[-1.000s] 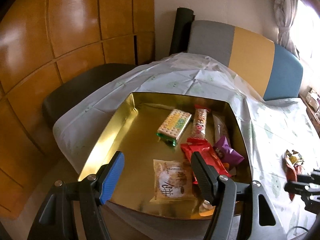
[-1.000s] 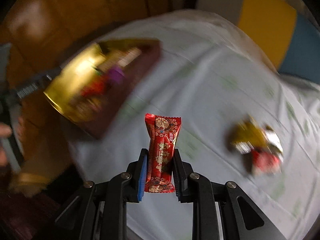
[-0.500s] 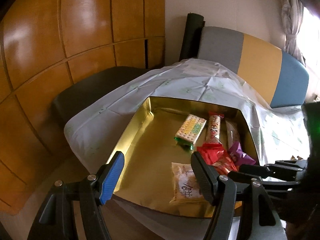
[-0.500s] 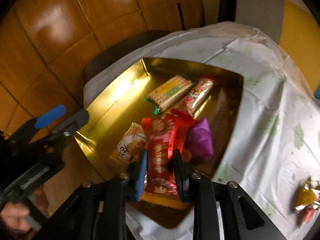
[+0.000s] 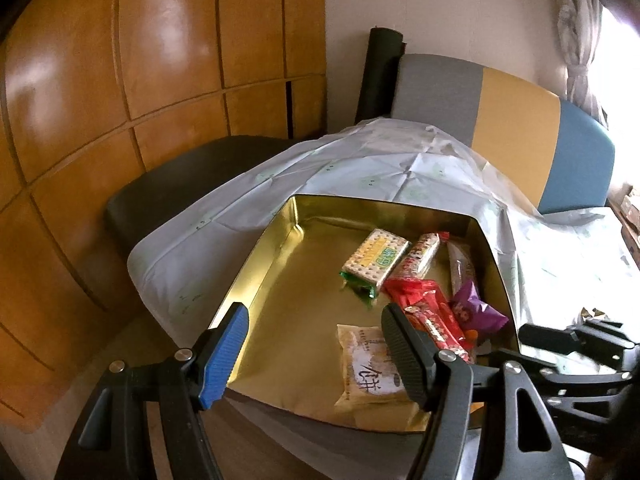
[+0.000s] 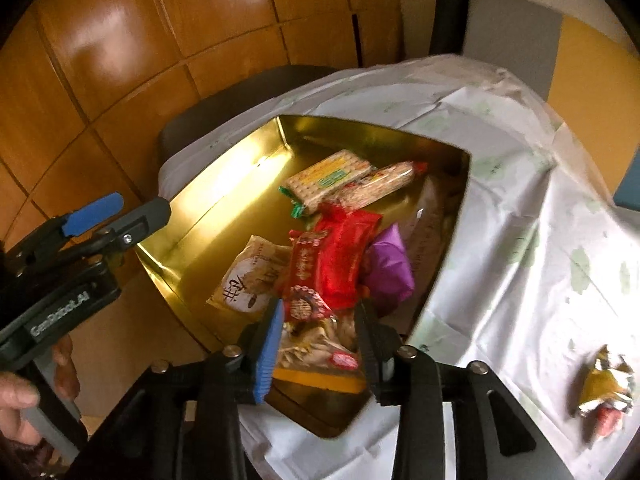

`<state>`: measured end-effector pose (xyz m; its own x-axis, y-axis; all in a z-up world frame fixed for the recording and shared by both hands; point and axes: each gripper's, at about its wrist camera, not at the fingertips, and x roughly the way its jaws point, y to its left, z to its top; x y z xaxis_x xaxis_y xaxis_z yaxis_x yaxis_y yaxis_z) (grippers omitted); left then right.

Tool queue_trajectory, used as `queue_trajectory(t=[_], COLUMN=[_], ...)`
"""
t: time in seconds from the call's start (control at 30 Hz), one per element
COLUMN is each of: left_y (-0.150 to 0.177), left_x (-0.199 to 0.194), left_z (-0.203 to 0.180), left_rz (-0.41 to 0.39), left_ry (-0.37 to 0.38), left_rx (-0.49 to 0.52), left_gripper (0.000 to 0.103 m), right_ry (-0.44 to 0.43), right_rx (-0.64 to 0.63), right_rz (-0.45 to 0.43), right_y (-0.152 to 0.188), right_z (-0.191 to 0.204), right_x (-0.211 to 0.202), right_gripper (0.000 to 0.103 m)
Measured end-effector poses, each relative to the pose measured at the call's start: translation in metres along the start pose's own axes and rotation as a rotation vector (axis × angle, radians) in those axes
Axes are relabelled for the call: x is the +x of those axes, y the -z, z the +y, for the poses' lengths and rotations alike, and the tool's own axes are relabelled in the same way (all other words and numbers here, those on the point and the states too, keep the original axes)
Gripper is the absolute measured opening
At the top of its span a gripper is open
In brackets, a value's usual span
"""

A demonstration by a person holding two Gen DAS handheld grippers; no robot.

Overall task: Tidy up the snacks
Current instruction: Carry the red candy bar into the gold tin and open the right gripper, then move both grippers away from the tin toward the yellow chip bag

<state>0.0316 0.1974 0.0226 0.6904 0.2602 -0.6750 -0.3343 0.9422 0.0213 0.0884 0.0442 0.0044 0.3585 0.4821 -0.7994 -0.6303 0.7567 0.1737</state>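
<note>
A gold tin (image 5: 260,276) (image 6: 208,196) sits at the table's near left corner and holds several snacks. My right gripper (image 6: 320,334) is open just above its near end. The slim red snack bar (image 6: 306,280) (image 5: 436,326) lies free in the tin, on a bigger red packet (image 6: 352,248). A cracker pack (image 6: 328,178) (image 5: 376,260), a purple packet (image 6: 390,268) and a beige pastry (image 6: 248,280) (image 5: 368,368) lie around it. My left gripper (image 5: 312,344) is open and empty at the tin's near left edge.
A white patterned cloth (image 6: 520,220) covers the table. A few loose wrapped snacks (image 6: 604,392) lie on it at the right. A dark chair seat (image 5: 180,184) and wood-panelled wall stand to the left, a padded bench back (image 5: 500,120) behind.
My right gripper carried the red snack bar from over the cloth to the tin, then opened and let it go onto the other snacks. The left gripper stayed open by the tin.
</note>
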Motion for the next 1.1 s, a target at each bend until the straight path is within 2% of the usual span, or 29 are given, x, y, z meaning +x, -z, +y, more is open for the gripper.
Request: queue_trajectory(t=[0.17,0.5,0.67,1.1], left_y=[0.001,0.003,0.005,0.01], left_x=[-0.004,-0.014,-0.019,-0.024], left_z=[-0.011,-0.033,-0.046,-0.086], left_rz=[-0.002,-0.014,-0.019,-0.011], left_ry=[0.014,0.043,0.056,0.094], left_rx=[0.027,0.094,0.132,0.233], left_gripper=[0.07,0.07,0.07,0.07], right_ry=[0.056,0.15,0.217,0.432], right_rx=[-0.009,0.017,0.048,0.198], right_rz=[-0.035,-0.07,-0.071,-0.058], right_y=[0.01,0.04,0.057,0.103], right_z=[-0.01,-0.048,-0.078,-0.187], right_x=[-0.019,-0.058,-0.079,-0.135], right_gripper=[0.052,0.057,0.059,0.063])
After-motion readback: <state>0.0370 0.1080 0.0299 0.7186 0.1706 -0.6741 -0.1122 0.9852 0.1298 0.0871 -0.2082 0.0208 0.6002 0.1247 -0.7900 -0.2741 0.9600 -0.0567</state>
